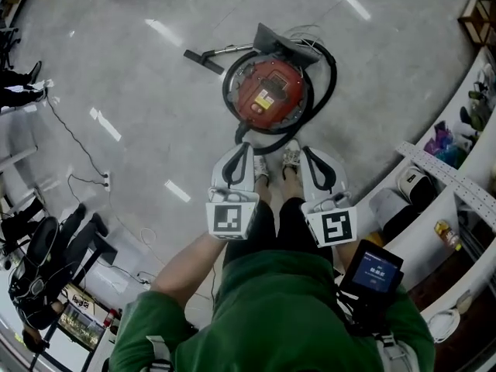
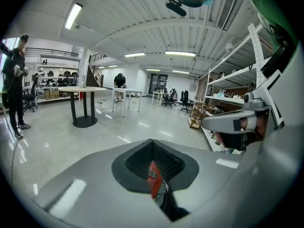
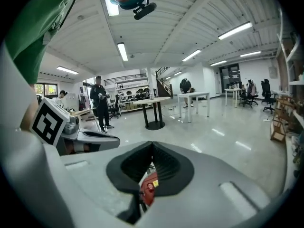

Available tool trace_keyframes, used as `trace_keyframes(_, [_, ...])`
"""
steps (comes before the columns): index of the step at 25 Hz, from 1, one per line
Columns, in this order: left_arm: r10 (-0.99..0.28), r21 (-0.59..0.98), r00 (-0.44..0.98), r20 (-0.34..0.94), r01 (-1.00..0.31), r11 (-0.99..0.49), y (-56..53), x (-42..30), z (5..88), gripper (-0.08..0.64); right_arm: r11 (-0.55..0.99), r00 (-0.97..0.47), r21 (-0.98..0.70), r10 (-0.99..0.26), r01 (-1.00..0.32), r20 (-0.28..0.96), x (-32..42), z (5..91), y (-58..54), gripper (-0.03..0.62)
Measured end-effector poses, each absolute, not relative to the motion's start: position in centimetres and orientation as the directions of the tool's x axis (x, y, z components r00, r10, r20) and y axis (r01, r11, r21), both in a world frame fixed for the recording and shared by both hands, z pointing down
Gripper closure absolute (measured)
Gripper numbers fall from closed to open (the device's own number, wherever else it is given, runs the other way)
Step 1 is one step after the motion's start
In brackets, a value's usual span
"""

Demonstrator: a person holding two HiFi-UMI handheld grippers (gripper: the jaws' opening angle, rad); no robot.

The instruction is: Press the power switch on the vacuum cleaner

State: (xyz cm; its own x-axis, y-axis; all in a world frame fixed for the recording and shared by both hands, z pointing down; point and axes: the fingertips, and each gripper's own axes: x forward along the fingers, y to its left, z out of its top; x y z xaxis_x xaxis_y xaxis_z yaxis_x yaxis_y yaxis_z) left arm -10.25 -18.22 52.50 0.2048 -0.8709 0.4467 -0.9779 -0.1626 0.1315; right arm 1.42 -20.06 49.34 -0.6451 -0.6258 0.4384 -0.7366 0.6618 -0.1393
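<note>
Left gripper, right gripper: fingers together, empty.

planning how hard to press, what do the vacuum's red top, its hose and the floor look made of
Red top: likely moulded plastic, slight sheen. Hose: black, probably flexible plastic or rubber, since it curves in a loop. Floor: hard, polished, showing sharp light reflections; perhaps sealed concrete.

Red-topped vacuum cleaner w/ yellow label, ringed by black hose, on glossy grey floor. Near side: left gripper & right gripper, pale grey w/ black lining, b&w square markers. Person's sweater: green.
</note>
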Motion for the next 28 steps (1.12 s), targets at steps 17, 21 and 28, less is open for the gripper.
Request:
trace_keyframes(17, [-0.785,0.125,0.197,0.587,-0.980,-0.152,-19.7,-9.6,67.3,0.554,0.703,-0.676,-0.189,-0.519,-0.686,0.524,1.3,62.2,-21.1,0.589])
trace_keyframes(21, [-0.768,0.111,0.188,0.612,-0.982,-0.151,-20.1,-9.8,70.6,0.554,0.710,-0.677,-0.197,-0.493,-0.676,0.546,2.0,64.6,-20.7,0.589])
trace_keyframes(28, [-0.743,0.082,0.172,0.647,-0.984,-0.156,-21.1,-9.7,76.3,0.554,0.697,-0.666,-0.209,-0.485,-0.686,0.566,3.3,68.5,-20.8,0.589])
